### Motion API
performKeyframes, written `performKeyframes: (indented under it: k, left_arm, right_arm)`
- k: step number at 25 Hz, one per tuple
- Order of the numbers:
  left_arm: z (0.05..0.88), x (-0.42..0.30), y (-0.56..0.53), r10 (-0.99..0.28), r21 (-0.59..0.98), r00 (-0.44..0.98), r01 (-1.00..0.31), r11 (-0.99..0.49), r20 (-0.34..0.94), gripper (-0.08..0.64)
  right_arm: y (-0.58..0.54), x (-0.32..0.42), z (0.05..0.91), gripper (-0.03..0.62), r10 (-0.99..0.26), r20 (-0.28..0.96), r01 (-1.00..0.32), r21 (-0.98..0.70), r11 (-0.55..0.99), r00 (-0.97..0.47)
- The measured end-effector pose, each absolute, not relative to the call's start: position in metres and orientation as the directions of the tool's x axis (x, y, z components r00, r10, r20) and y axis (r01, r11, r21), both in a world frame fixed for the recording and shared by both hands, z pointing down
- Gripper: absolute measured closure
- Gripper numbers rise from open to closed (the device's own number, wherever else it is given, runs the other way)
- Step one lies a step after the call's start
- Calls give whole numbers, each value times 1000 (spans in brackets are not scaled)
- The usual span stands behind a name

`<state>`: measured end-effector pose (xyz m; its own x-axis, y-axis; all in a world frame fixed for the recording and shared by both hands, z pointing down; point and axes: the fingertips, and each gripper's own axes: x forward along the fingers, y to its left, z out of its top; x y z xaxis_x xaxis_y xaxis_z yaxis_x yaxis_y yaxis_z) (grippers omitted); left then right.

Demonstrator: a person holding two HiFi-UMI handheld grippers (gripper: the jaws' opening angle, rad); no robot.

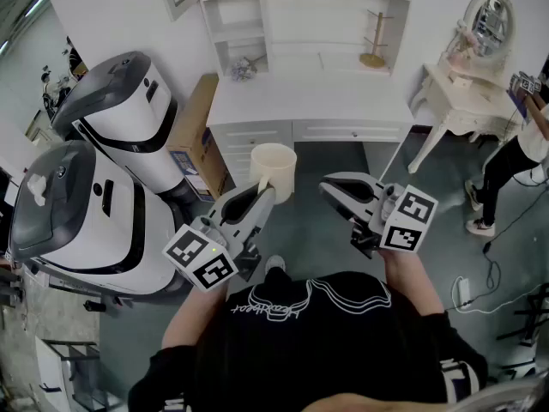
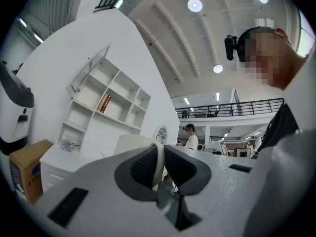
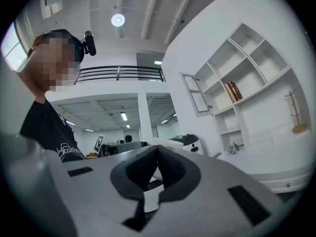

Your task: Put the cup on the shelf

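Now the left gripper (image 1: 263,189) clamps the cream cup (image 1: 273,168) at its near side, in the air before the desk (image 1: 300,101). The right gripper (image 1: 331,185) is closed on nothing. The shelf (image 1: 262,15) compartments hold a book (image 2: 103,103) and a wooden stand (image 1: 372,45).

Cream cup (image 1: 273,168): plain, upright, mouth facing up, held in the air, its near side pinched in the left gripper (image 1: 262,192). White shelf (image 1: 302,14): open compartments, against the wall beyond the cup, well apart from it.
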<state>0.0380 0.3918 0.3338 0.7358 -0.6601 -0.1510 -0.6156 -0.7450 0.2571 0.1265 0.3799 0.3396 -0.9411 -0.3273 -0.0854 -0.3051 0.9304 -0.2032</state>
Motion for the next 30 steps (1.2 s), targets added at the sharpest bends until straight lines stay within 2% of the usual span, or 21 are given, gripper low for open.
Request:
performKeyframes:
  k: [17,30]
  left_arm:
    - [340,17,361,-660,263,729,-610,-747,-183,514]
    - [344,-18,247,-625,273,758,-571,-774,-186,514]
  right_arm:
    - [343,105,357,586,-333,-65,-309,-245,919,-941]
    - [226,66,364,586,-366,-55,-334,-297,894,-929]
